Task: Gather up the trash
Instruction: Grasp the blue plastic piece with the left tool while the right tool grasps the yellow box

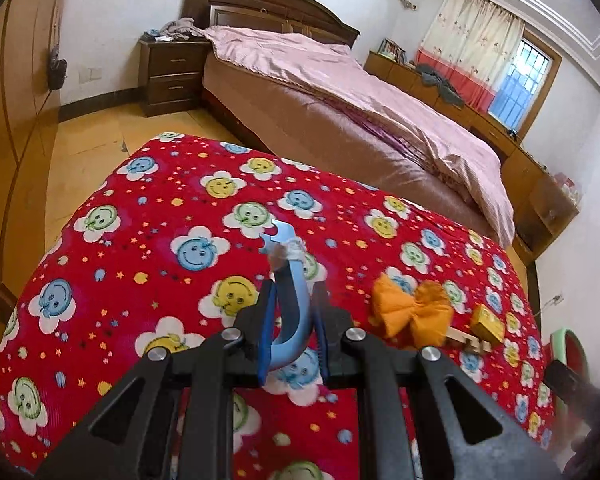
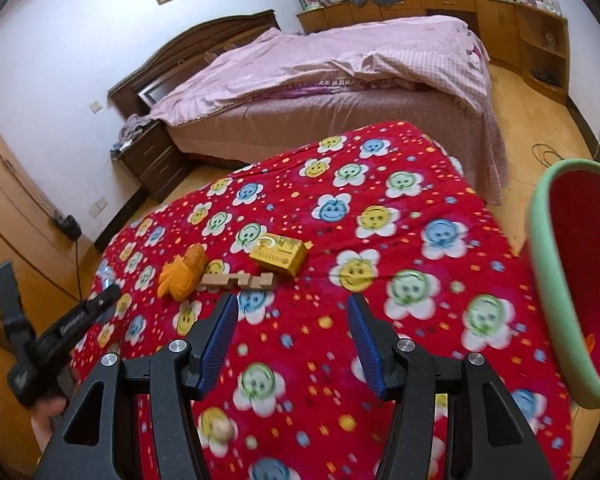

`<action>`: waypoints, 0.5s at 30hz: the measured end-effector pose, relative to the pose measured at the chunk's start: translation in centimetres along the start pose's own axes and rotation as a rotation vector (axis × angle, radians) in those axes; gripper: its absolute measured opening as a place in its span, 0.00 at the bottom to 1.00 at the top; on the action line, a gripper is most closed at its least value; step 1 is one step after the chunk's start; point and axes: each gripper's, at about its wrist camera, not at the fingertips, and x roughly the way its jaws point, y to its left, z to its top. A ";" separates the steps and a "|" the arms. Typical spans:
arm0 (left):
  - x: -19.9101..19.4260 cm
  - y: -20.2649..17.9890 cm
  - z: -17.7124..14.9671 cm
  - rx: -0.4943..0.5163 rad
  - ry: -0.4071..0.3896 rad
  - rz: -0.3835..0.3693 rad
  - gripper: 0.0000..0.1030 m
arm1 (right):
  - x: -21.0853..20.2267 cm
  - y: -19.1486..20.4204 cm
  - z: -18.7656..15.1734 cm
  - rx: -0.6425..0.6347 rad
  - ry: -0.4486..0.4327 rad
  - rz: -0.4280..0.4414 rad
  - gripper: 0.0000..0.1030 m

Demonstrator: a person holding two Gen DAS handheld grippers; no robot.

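We are looking over a bedroom where a wide bed [image 2: 340, 92] under a rumpled pink cover [image 1: 340, 92] is filling the far side, its dark wooden headboard [image 1: 268, 8] standing against the wall with a nightstand [image 1: 172, 72] beside it. Nearer to us, a table draped in a red cloth printed with smiling flowers [image 2: 380, 220] is carrying the things. At its right edge in the right wrist view, a bin with a pale green rim and red inside [image 2: 572, 280] is standing just beside the table.

On the cloth, an orange crumpled piece of trash [image 2: 182, 274] is lying next to a light wooden notched piece [image 2: 236, 280], and a yellow box [image 2: 278, 256] is sitting just behind that piece. All three are resting close together, well apart from the bin.

Our left claw [image 1: 290, 292] is clamped on a blue curved plastic strip [image 1: 290, 320], which is rising from between the pads and ending in a hooked tip with a scrap of white and clear wrapping [image 1: 288, 250] clinging near it. The strip is hanging above the cloth, just left of the orange trash as the left wrist camera shows it.

Our right claw [image 2: 292, 312] is standing apart with nothing between its blue pads [image 2: 220, 332], hovering over the red cloth on the near side of the wooden piece and the box.
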 end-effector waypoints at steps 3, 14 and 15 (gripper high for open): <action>0.6 0.7 -0.2 -0.018 0.019 -0.044 0.17 | 2.4 0.9 0.5 0.002 0.015 -0.020 0.56; 1.5 1.8 -0.5 -0.070 0.046 -0.067 0.17 | 7.3 2.6 2.2 0.008 0.006 -0.113 0.56; 1.6 1.9 -0.5 -0.075 0.049 -0.069 0.17 | 7.6 2.8 2.2 0.004 0.009 -0.120 0.56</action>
